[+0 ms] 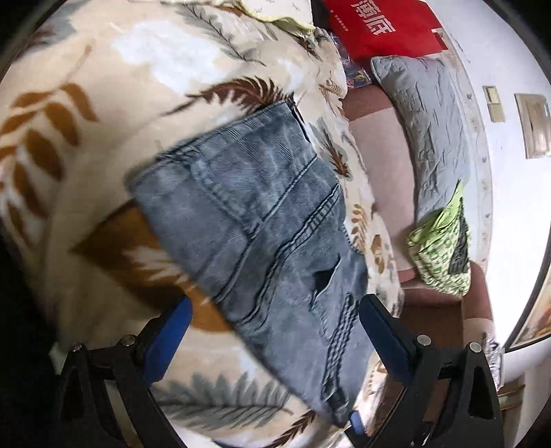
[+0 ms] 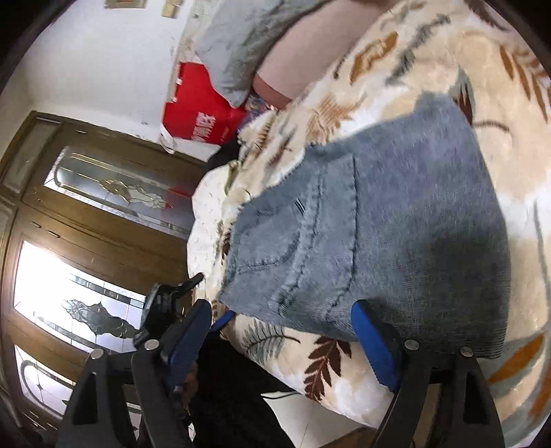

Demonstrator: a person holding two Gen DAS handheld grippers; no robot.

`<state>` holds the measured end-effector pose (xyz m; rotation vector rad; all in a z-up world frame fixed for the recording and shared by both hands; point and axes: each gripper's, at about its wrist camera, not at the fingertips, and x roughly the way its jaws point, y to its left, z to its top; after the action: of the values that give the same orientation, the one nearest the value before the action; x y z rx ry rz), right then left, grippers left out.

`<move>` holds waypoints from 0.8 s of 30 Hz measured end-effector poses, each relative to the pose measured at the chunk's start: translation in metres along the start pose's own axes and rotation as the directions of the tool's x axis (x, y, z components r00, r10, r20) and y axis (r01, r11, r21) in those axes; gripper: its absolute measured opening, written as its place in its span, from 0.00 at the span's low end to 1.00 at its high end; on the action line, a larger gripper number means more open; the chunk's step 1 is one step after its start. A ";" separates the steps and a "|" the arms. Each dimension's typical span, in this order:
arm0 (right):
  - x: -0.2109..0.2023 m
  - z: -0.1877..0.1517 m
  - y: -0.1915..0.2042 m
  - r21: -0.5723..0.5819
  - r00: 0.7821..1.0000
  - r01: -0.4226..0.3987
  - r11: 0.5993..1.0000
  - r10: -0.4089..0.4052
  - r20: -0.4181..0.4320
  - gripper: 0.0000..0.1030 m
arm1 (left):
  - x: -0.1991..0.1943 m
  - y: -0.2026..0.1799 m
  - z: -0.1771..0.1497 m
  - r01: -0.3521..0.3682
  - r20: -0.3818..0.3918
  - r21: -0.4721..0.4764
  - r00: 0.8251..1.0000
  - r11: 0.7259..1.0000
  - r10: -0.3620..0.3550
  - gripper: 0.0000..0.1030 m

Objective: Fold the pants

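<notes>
The jeans lie in a compact folded stack on the leaf-print blanket of the bed. Both the left tongs and right tongs hang spread wide above the stack's near edge, gripping nothing, probably released so the fold rests flat.

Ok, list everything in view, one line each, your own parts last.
jeans: one, faded blue-grey, folded, lying on the blanket
blanket: one, cream with brown and grey leaves, under the jeans
pillow: one, grey, by the wall
red bag: one, red with white letters, beyond the pillow
green cloth: one, lime green patterned, at the pillow's near end
door: one, brown wood with glass panes, left side of the right wrist view
left gripper: one, black with blue pads, open over the jeans
right gripper: one, black with blue pads, open at the jeans' edge
</notes>
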<state>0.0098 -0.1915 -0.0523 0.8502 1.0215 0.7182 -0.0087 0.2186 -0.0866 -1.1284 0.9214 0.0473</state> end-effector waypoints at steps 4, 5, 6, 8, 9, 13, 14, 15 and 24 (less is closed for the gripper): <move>-0.003 0.004 -0.007 0.008 1.000 0.009 1.000 -0.009 0.001 0.83 | 0.011 -0.001 0.015 0.006 0.007 -0.031 1.000 0.999 -0.006 0.69; -0.001 0.004 -0.008 0.009 1.000 0.015 1.000 -0.015 0.001 0.83 | 0.013 -0.001 0.019 0.003 0.002 -0.037 1.000 0.999 -0.003 0.59; -0.001 0.005 -0.008 0.010 1.000 0.018 1.000 -0.018 0.003 0.83 | 0.015 0.001 0.021 -0.007 -0.001 -0.041 1.000 0.999 0.007 0.47; -0.001 0.007 -0.005 0.011 1.000 0.019 1.000 -0.019 0.005 0.83 | 0.018 0.005 0.027 -0.030 -0.005 -0.032 1.000 0.999 0.029 0.22; 0.000 0.008 -0.002 0.014 1.000 0.020 1.000 -0.020 0.003 0.83 | 0.018 0.006 0.026 -0.026 0.001 -0.027 1.000 0.999 0.026 0.21; 0.015 0.020 0.018 -0.001 1.000 0.016 1.000 -0.016 -0.026 0.83 | 0.016 -0.010 0.024 -0.077 0.039 0.057 0.996 0.995 0.074 0.16; 0.028 0.026 0.018 0.034 0.999 0.030 0.999 -0.029 -0.046 0.83 | 0.015 -0.019 0.022 -0.100 0.055 0.091 0.994 0.991 0.095 0.16; 0.039 0.029 0.014 0.064 0.997 0.045 0.997 -0.040 -0.073 0.83 | 0.015 -0.029 0.020 -0.128 0.077 0.137 0.990 0.982 0.118 0.15; 0.043 0.029 -0.024 0.196 0.997 0.026 0.980 -0.010 -0.078 0.82 | 0.008 -0.163 -0.044 -0.363 0.323 0.594 0.925 0.718 0.200 0.13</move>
<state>0.0547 -0.1752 -0.0831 0.9889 1.1814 0.6453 0.0458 0.1044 0.0250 -0.3113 0.7939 0.1054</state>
